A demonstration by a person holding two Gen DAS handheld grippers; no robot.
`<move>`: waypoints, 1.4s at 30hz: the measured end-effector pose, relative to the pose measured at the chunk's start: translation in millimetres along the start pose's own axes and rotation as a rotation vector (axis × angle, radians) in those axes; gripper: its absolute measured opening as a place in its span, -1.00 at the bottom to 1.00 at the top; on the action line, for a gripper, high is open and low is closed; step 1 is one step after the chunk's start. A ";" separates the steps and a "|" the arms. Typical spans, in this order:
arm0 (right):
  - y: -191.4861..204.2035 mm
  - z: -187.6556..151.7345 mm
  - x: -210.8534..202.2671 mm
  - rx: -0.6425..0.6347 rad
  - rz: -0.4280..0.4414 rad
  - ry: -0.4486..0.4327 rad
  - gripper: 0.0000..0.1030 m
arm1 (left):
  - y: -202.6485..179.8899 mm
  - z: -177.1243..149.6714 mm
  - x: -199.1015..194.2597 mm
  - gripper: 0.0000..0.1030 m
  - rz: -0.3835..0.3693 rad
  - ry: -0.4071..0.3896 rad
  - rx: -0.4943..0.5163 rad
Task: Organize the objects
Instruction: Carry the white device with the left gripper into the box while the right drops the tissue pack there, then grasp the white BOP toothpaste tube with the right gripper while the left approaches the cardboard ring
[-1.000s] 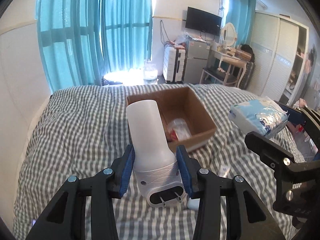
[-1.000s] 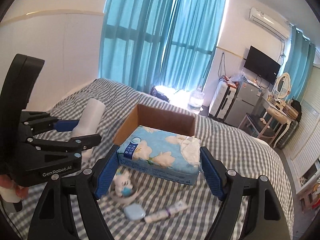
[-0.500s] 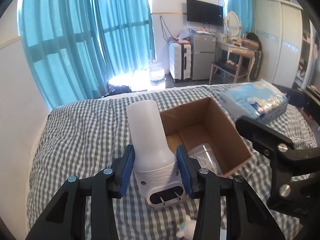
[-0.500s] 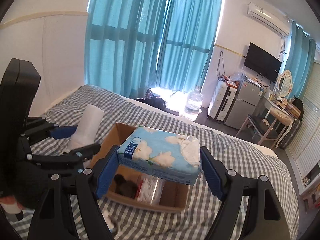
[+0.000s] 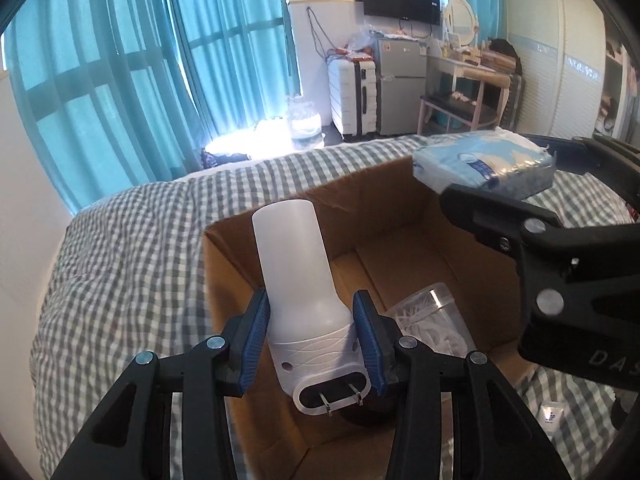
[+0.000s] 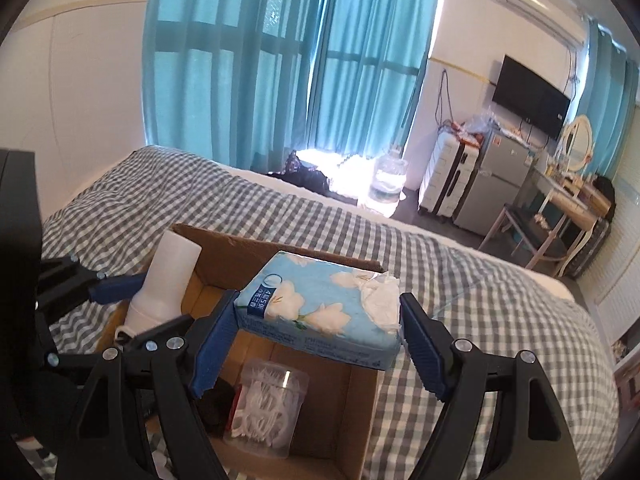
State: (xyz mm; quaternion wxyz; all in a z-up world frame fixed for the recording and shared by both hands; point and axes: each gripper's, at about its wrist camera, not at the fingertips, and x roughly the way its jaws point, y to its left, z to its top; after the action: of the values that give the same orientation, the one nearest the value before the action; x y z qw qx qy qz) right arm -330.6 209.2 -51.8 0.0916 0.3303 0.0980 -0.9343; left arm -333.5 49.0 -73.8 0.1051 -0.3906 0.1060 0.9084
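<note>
Both grippers hang over the cardboard box [image 6: 362,412] on the checked bedspread [image 5: 132,248], each with something to drop in.

The left gripper [image 5: 316,340] has its jaws closed tight on the ribbed base of a white plug-in device [image 5: 304,292]; its 2 prongs point back toward the camera and its pale tube leans away over the box's left side. The right gripper [image 6: 316,336] has its jaws set wide around a blue floral tissue pack [image 6: 320,304], 1 pad pressed to each end, so the pack sits level above the box's far right part.

Inside the box, a clear tub of floss picks [image 6: 266,408] lies on its side near the front wall, with something dark and something red beside it that I cannot identify. A small white tube [image 5: 550,420] lies on the bedspread outside the box.

To place these well, I would lower the tissue pack into the bare floor at the back right, clear of the tub, and let go only once it rests flat. The device should go down along the left wall, laid on its side so it cannot topple. The 2 grippers sit close together, so going 1 at a time would avoid a clash.
</note>
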 end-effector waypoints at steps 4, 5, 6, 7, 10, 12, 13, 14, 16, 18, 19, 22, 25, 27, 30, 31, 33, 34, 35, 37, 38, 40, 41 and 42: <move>-8.3 -7.6 14.0 0.036 0.021 0.018 0.51 | -2.5 -4.8 9.5 -0.15 -0.005 0.002 0.008; -10.2 -9.3 15.6 0.045 0.028 0.020 0.51 | -3.8 -5.9 11.3 -0.15 -0.012 0.005 0.008; -11.8 -11.1 16.1 0.055 0.040 0.022 0.52 | -3.9 -6.4 13.3 -0.11 -0.023 0.013 0.005; -14.1 -12.3 16.1 0.066 0.057 0.025 0.52 | -3.2 -6.9 13.8 -0.09 -0.032 0.019 -0.001; -16.8 -14.1 6.1 0.089 0.046 0.023 0.66 | -3.7 -9.5 4.0 0.51 -0.059 0.019 -0.018; -17.6 -12.2 -9.2 0.099 0.026 0.005 0.81 | -5.7 -8.8 -9.0 0.86 -0.048 0.000 -0.018; -17.8 -11.5 -20.6 0.104 0.031 -0.006 0.81 | -5.5 -9.3 -20.0 0.86 -0.037 -0.021 -0.014; -17.7 -10.7 -32.0 0.107 0.034 -0.017 0.81 | -4.2 -8.5 -27.0 0.88 -0.033 -0.027 -0.012; -19.2 -7.6 -55.7 0.109 0.016 -0.029 0.81 | -0.6 -7.7 -44.4 0.90 -0.027 -0.029 -0.021; -18.0 -4.6 -79.3 0.098 -0.004 -0.035 0.81 | 5.6 -7.8 -63.7 0.91 -0.033 -0.033 -0.045; -17.3 -3.7 -93.0 0.092 -0.016 -0.043 0.81 | 8.8 -7.7 -72.4 0.91 -0.037 -0.037 -0.058; -13.1 -2.0 -128.2 0.063 -0.040 -0.061 0.81 | 18.1 -11.4 -101.7 0.94 -0.035 -0.055 -0.093; -6.4 -7.6 -157.6 0.042 -0.063 -0.066 0.81 | 25.5 -16.9 -126.4 0.94 -0.012 -0.064 -0.114; -3.3 -14.8 -172.7 0.034 -0.064 -0.062 0.82 | 27.9 -23.3 -139.8 0.95 0.005 -0.067 -0.126; 1.4 -32.2 -190.5 0.026 -0.064 -0.052 0.81 | 27.8 -36.1 -153.9 0.95 0.020 -0.066 -0.139; 3.8 -38.8 -193.5 0.021 -0.065 -0.045 0.81 | 28.2 -40.9 -155.7 0.96 0.021 -0.064 -0.141; 6.6 -52.8 -195.4 0.011 -0.062 -0.028 0.81 | 24.9 -53.4 -157.5 0.96 0.020 -0.054 -0.137; 9.8 -61.9 -194.2 0.006 -0.060 -0.014 0.81 | 24.3 -59.4 -156.7 0.96 0.021 -0.048 -0.132; 11.6 -72.0 -191.4 0.009 -0.055 0.002 0.81 | 22.3 -65.7 -155.3 0.96 0.024 -0.040 -0.128; 12.1 -91.3 -182.8 0.025 -0.043 0.039 0.82 | 18.4 -78.6 -150.9 0.96 0.030 -0.021 -0.127; 11.5 -101.8 -175.8 0.034 -0.038 0.067 0.81 | 16.7 -85.4 -147.7 0.96 0.026 -0.011 -0.127; 9.7 -121.4 -161.3 0.046 -0.041 0.117 0.81 | 12.1 -99.7 -138.3 0.96 0.018 0.014 -0.128; 9.5 -129.2 -155.2 0.050 -0.047 0.134 0.81 | 10.1 -106.1 -132.8 0.96 0.017 0.027 -0.129; 9.8 -138.4 -148.6 0.053 -0.051 0.157 0.81 | 6.7 -113.6 -125.9 0.96 0.015 0.044 -0.130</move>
State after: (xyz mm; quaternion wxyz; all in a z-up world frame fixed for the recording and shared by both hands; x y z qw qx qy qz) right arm -131.7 249.3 -64.2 0.0511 0.4022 0.0883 -0.9099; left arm -172.5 -2.2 -57.3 0.0705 -0.4158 0.0519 0.9052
